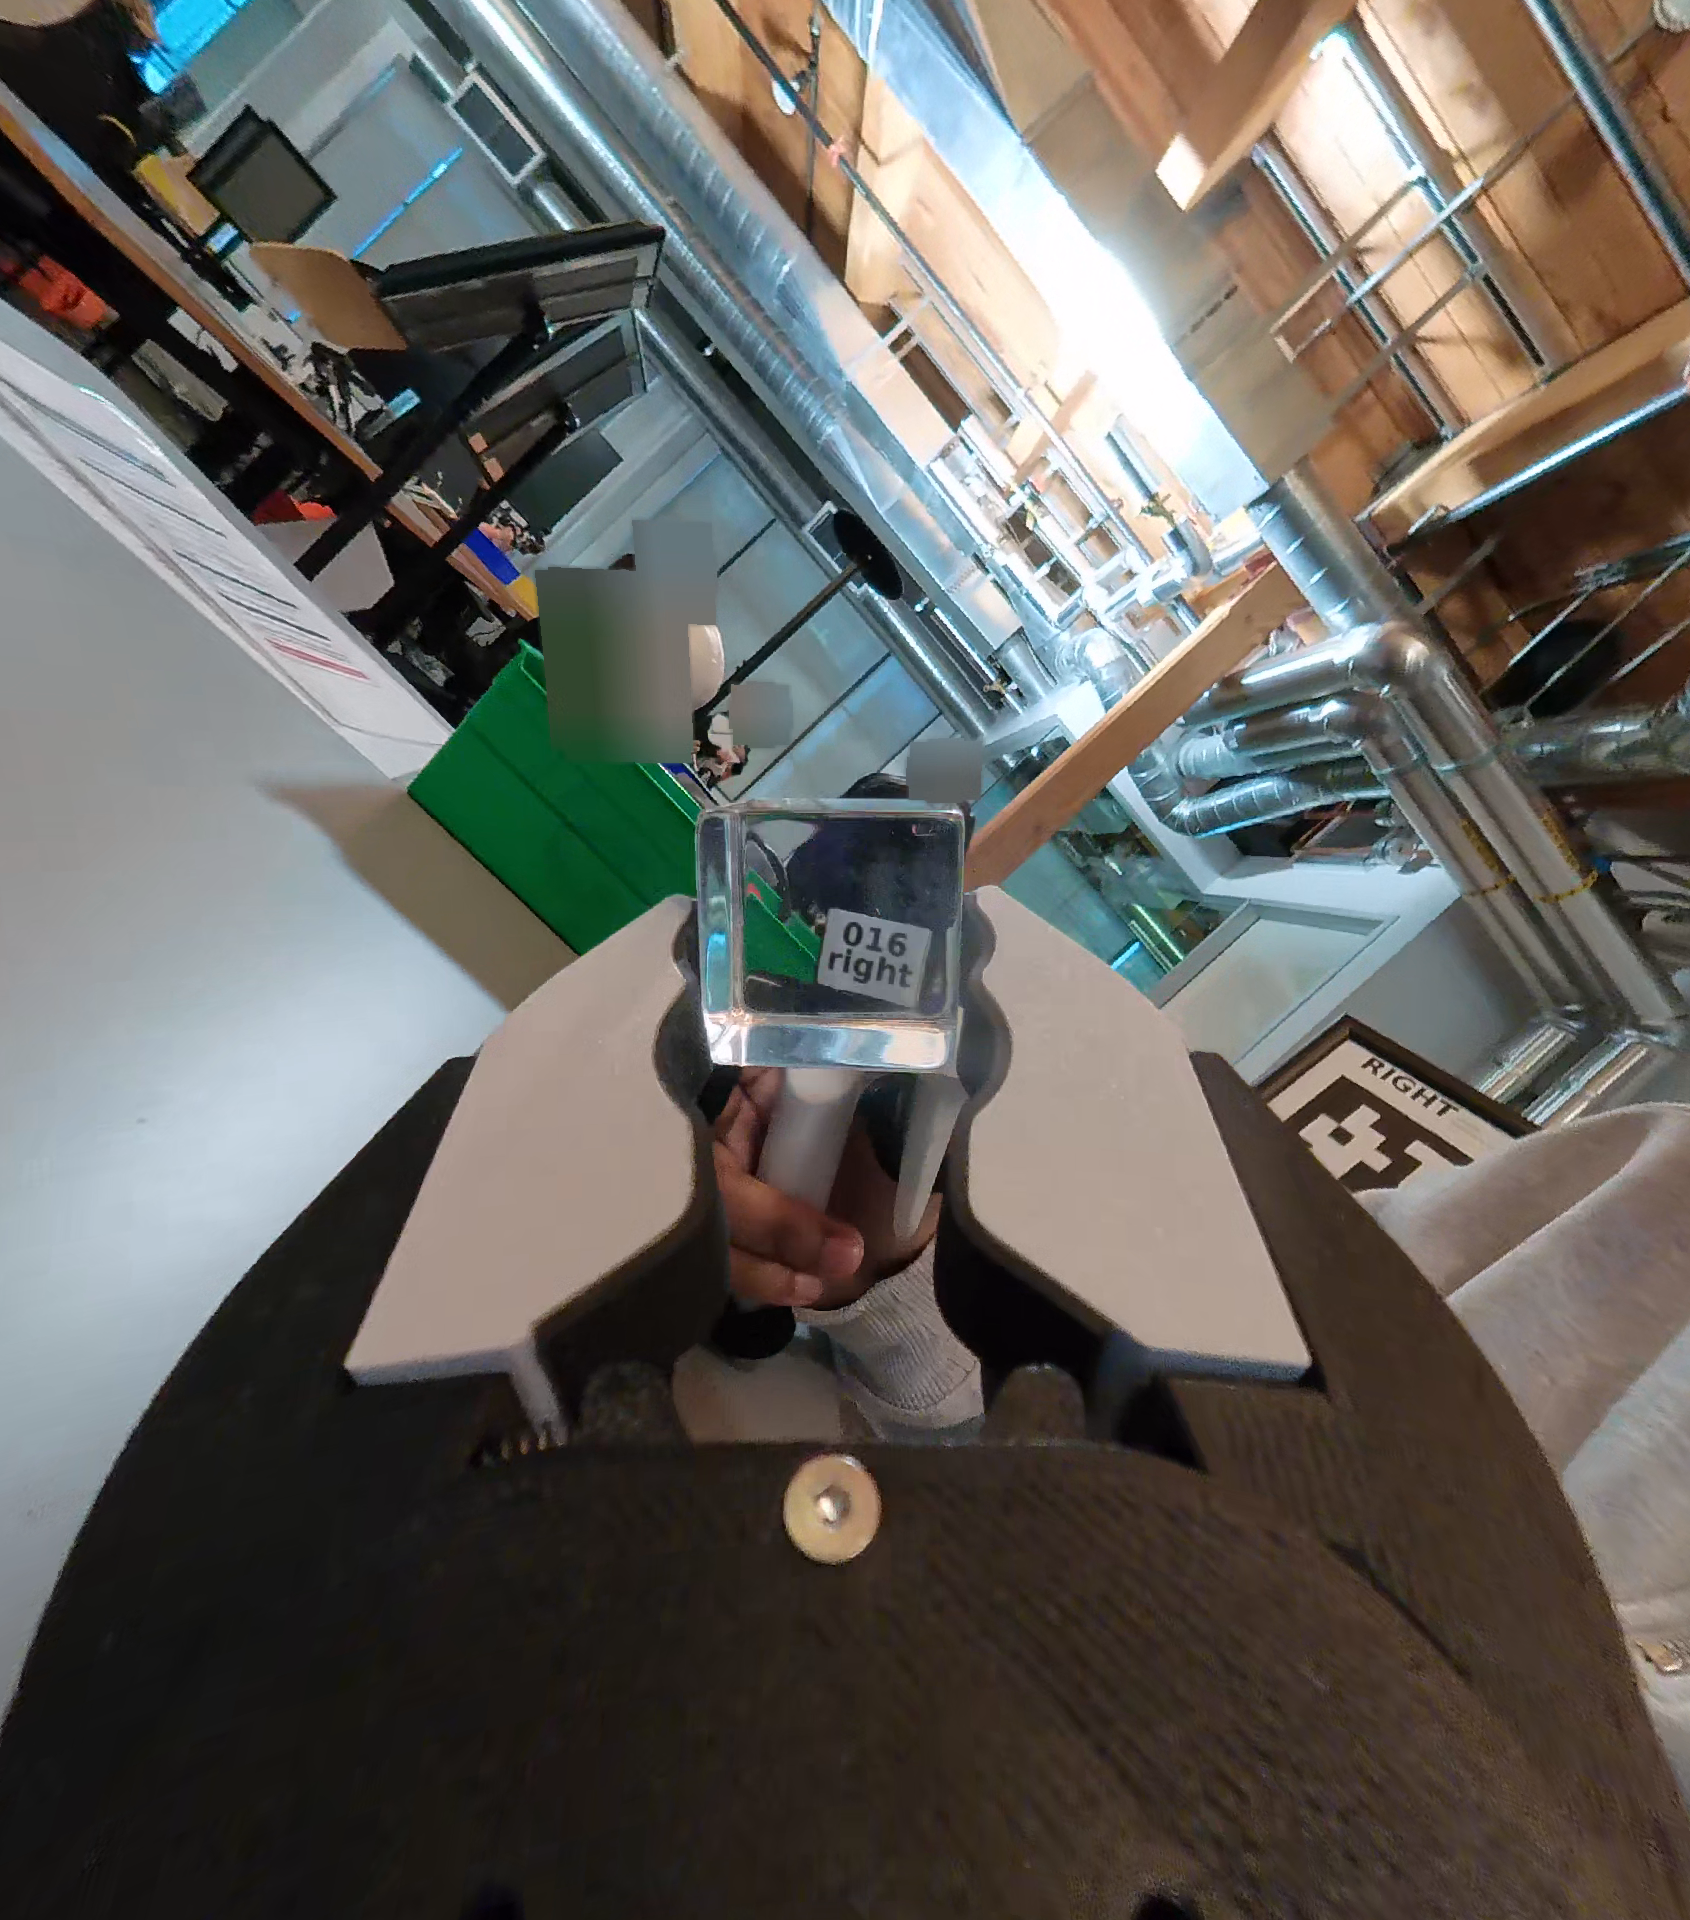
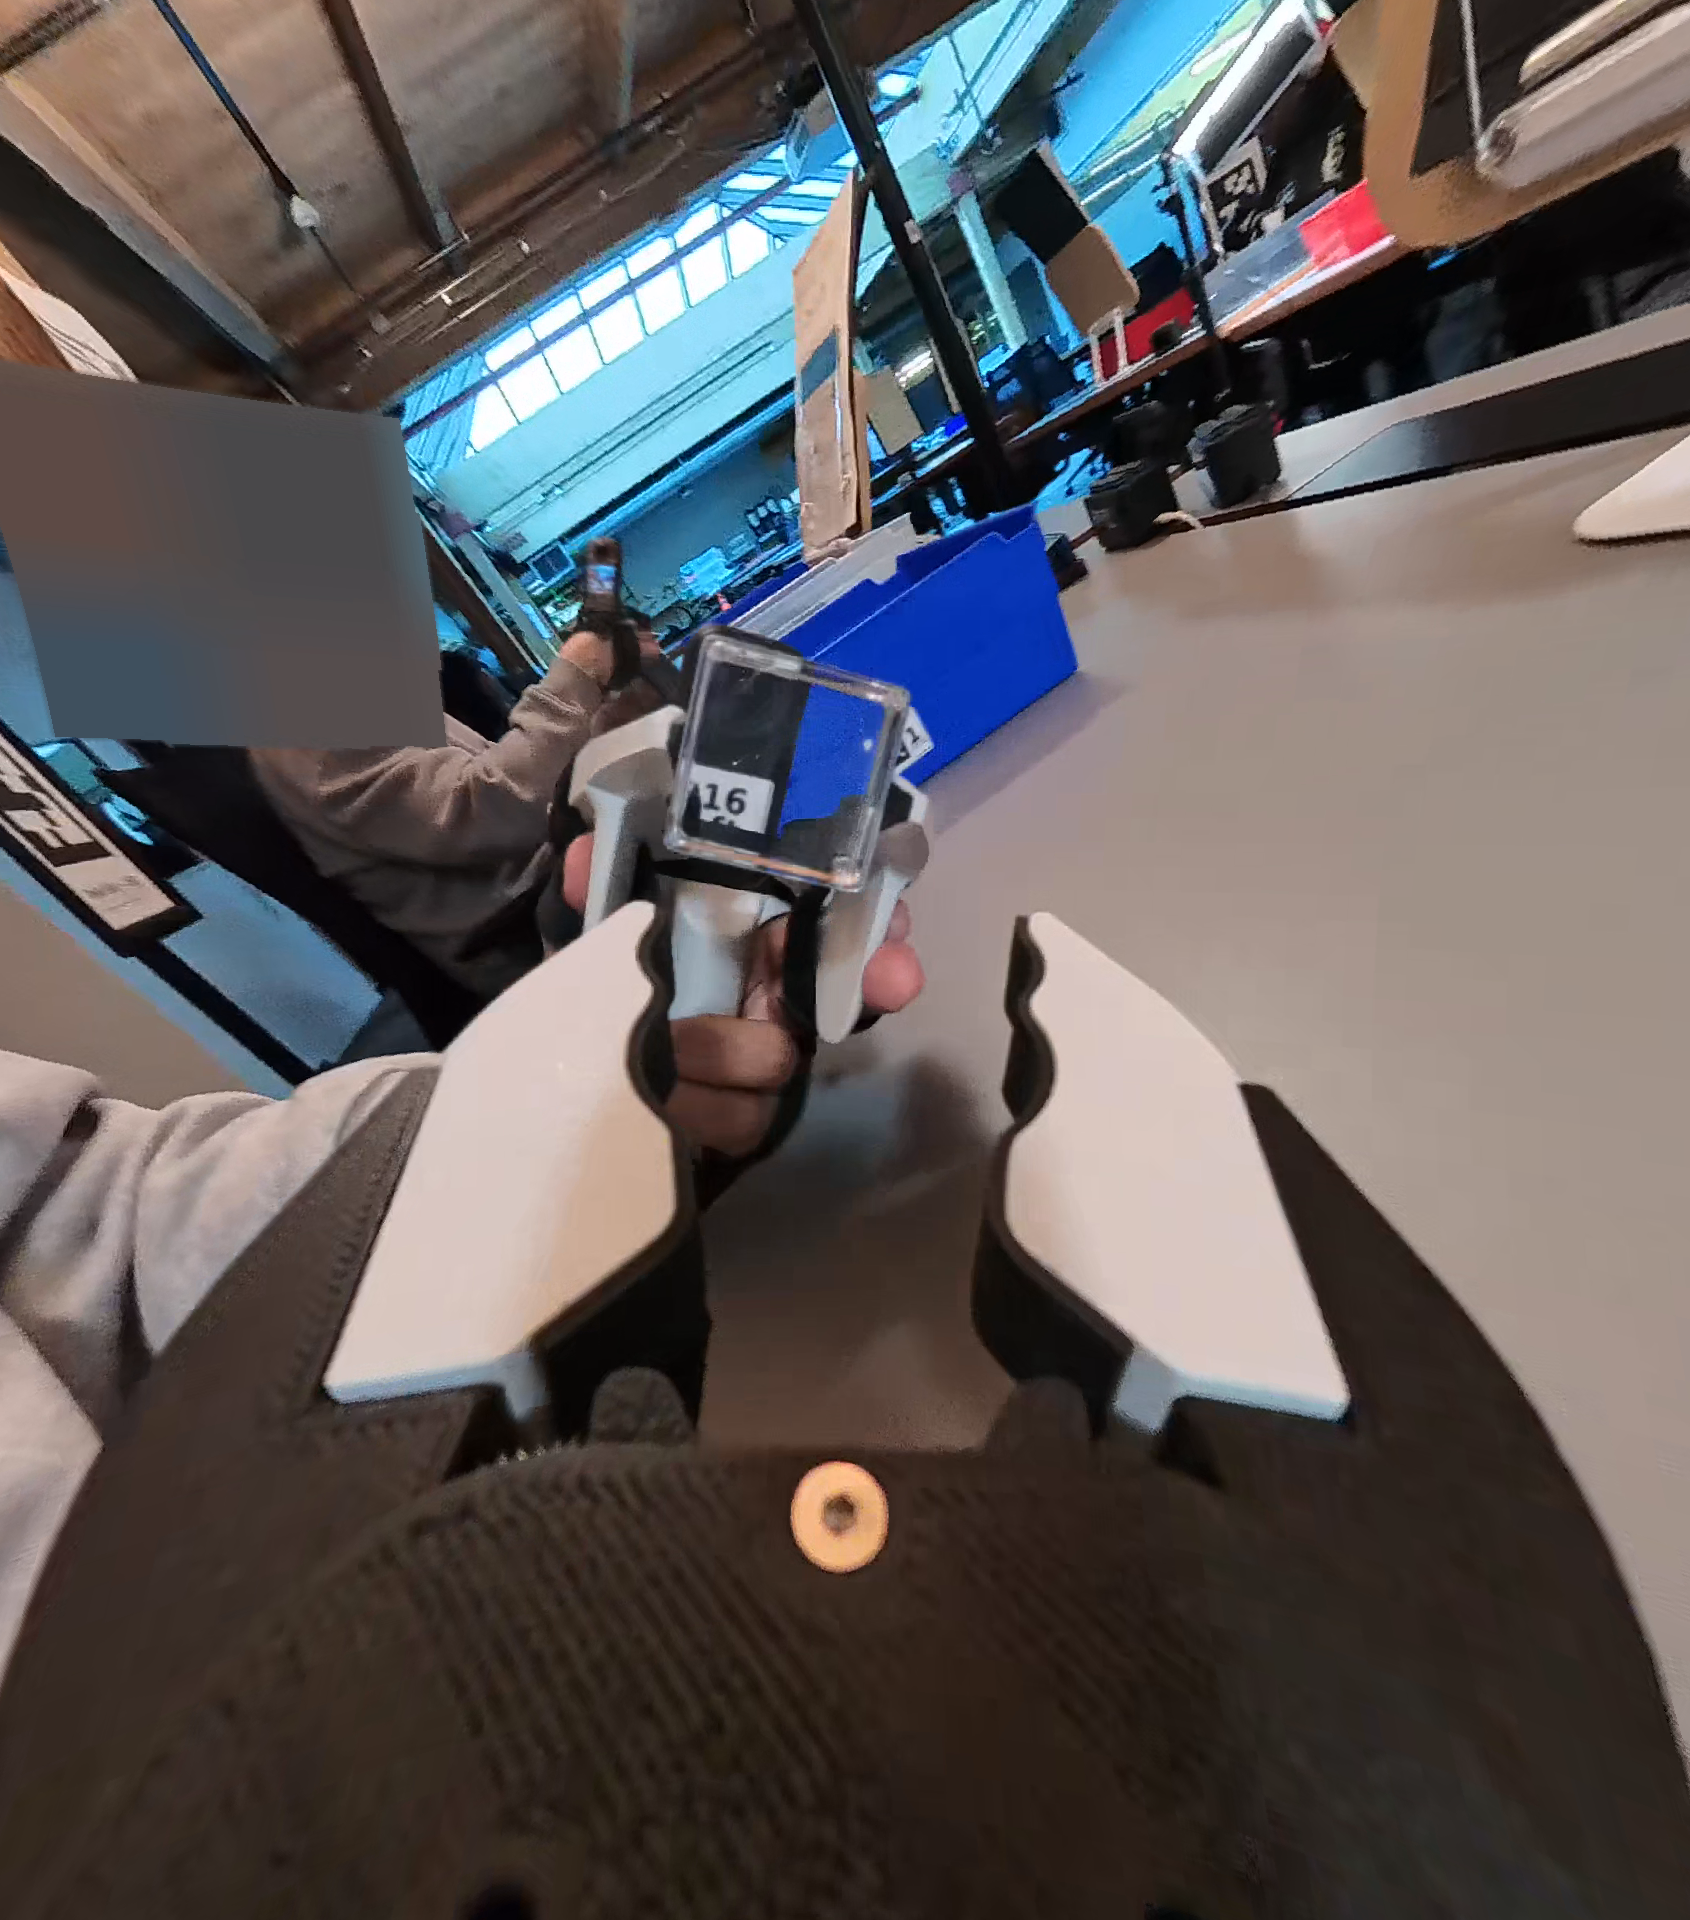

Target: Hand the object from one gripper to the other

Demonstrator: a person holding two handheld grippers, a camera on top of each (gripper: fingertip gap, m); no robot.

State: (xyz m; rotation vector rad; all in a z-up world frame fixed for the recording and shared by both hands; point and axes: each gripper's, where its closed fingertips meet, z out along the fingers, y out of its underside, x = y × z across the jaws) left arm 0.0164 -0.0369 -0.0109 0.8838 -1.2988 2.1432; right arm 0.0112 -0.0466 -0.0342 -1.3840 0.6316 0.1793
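Note:
A clear plastic cube (image 1: 846, 883) sits between the grey fingertips of my left gripper (image 1: 828, 966), which is shut on it and holds it in the air. In the right wrist view the same cube (image 2: 784, 769) shows in the left gripper (image 2: 779, 805), facing me a short way ahead and slightly left of centre. My right gripper (image 2: 839, 925) is open and empty, its jaws wide apart just short of the cube, above the table. In the left wrist view part of the right gripper (image 1: 805, 1143) and the hand holding it show behind and below the cube.
A blue bin (image 2: 955, 634) stands on the grey table (image 2: 1392, 883) behind the cube, with small black items (image 2: 1225, 457) farther back. A green bin (image 1: 529, 831) stands on the white surface (image 1: 93, 987). A person's grey sleeve (image 2: 10, 1195) is at left. The tips of both grippers are at nearly the same place.

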